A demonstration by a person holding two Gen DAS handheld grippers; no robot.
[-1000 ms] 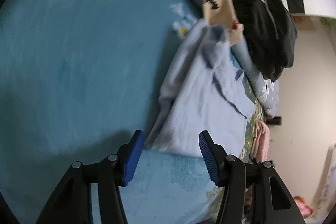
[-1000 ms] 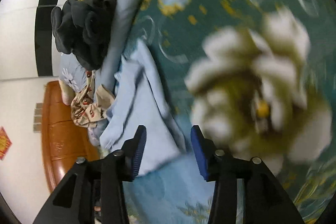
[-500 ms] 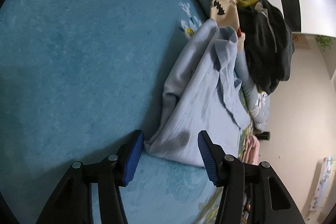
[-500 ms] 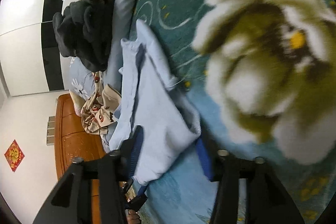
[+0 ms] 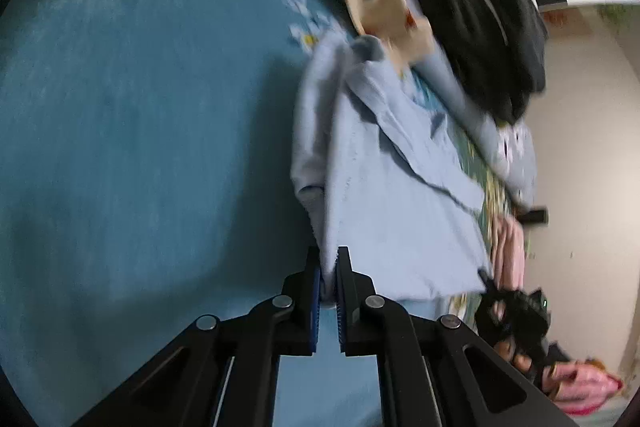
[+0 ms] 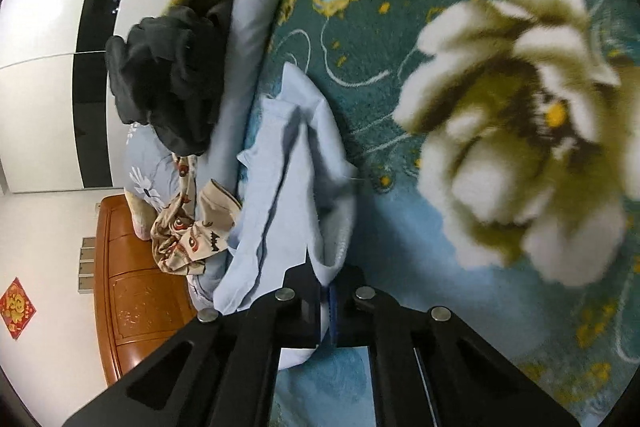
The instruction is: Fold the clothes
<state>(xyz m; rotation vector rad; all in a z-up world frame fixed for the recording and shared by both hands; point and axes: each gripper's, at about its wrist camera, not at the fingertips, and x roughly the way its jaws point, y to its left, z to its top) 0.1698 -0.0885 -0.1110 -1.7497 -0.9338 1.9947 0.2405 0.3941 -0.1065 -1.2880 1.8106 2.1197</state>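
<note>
Jaws of left gripper (image 5: 328,281) & right gripper (image 6: 325,297) both clamped on light-blue garment (image 5: 384,195) edge.

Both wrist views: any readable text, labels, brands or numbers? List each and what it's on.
No text can be read in either view.
Red diamond wall hanging: gold marking on it, too small and blurred to read.
Red strip on the wall: blurred, unreadable.
Cream patterned garment: printed bats and red figures, no lettering visible.
Light blue garment, black garment: no label or brand in view.
</note>
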